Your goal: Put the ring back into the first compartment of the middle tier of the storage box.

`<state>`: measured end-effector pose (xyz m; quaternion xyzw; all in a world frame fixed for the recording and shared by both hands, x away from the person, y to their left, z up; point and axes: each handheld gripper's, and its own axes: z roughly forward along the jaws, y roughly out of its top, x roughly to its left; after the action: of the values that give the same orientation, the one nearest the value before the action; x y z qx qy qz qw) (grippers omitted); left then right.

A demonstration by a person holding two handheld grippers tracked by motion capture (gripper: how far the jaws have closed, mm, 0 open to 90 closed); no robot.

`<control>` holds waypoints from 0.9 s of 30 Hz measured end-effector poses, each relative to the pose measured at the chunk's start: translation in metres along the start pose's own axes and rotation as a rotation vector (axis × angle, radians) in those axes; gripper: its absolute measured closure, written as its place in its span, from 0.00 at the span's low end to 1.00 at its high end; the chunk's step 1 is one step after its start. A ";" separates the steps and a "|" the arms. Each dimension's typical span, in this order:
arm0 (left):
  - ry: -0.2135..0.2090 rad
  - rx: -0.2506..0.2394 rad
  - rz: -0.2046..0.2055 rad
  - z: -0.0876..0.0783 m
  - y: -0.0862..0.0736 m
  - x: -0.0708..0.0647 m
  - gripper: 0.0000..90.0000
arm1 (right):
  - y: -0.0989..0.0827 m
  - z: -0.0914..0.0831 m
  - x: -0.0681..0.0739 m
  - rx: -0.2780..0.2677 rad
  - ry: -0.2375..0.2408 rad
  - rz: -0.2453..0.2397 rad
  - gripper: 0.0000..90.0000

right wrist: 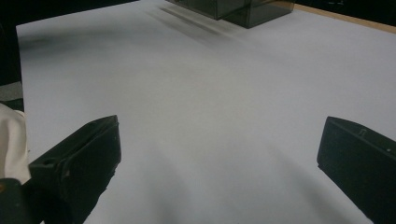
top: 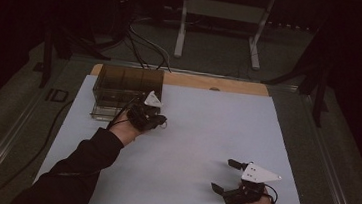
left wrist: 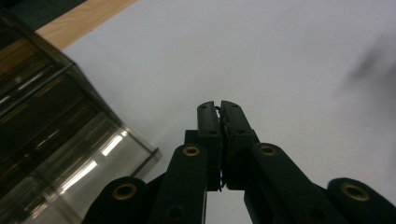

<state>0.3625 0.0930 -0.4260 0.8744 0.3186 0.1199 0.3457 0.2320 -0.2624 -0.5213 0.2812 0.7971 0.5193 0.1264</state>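
High view first, from your edge of the table outward: your right gripper (top: pixel 226 175) sits nearest you, low over the white table cover (top: pixel 201 134) toward its right front corner, with the grey three-cornered plate on top and the cable looping at the wrist. Its jaws stand wide apart with nothing between them. Your right gripper view agrees: the two black jaws rise at the far left and far right of the frame, bare white cover lying between them, and a bit of pale cloth (right wrist: pixel 10 140) shows at the left edge.

Farther out and to the left, your left gripper (top: pixel 159 121) is held just in front of the smoky transparent drawer box (top: pixel 120 88), your dark sleeve (top: pixel 82 163) running back to the near edge. Your left gripper view shows its jaws pressed together, tips meeting; a thin dark line runs down the seam between the pads, and you cannot tell from it whether anything is pinched there. In that view the box (left wrist: pixel 51 140) lies to the left of the jaws, its near corner just beside them, not touching.

The box stands at the far left corner of the cover, against the strip of bare wood table edge (top: pixel 211 82). Beyond that, a white metal frame (top: pixel 217 15) stands on the dark floor.
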 end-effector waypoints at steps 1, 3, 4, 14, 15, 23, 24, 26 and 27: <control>0.000 -0.004 -0.005 -0.001 0.000 0.001 1.00 | 0.000 0.000 0.000 0.001 0.002 0.000 0.00; 0.004 -0.006 -0.010 -0.004 -0.001 0.004 1.00 | 0.000 0.000 0.001 0.000 0.001 -0.006 0.00; 0.006 -0.005 -0.014 -0.005 -0.002 0.006 1.00 | 0.000 0.000 0.001 -0.001 0.001 -0.007 0.00; 0.034 -0.009 -0.026 -0.019 -0.007 0.017 1.00 | 0.000 0.000 0.000 0.004 0.000 -0.005 0.00; 0.034 -0.010 -0.028 -0.020 -0.007 0.018 1.00 | 0.000 0.000 0.000 0.003 -0.001 -0.006 0.00; 0.063 -0.018 -0.043 -0.032 -0.011 0.027 1.00 | 0.000 0.000 0.000 -0.002 -0.003 -0.008 0.00; 0.066 -0.016 -0.045 -0.034 -0.012 0.028 1.00 | 0.001 0.000 0.000 -0.005 -0.003 -0.007 0.00; 0.071 -0.017 -0.048 -0.036 -0.013 0.030 1.00 | 0.000 -0.001 0.000 -0.005 -0.006 -0.006 0.00; 0.071 -0.016 -0.048 -0.038 -0.014 0.032 1.00 | 0.000 -0.001 0.000 -0.004 -0.006 -0.006 0.00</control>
<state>0.3643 0.1410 -0.4083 0.8588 0.3507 0.1453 0.3441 0.2317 -0.2628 -0.5207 0.2800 0.7964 0.5198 0.1309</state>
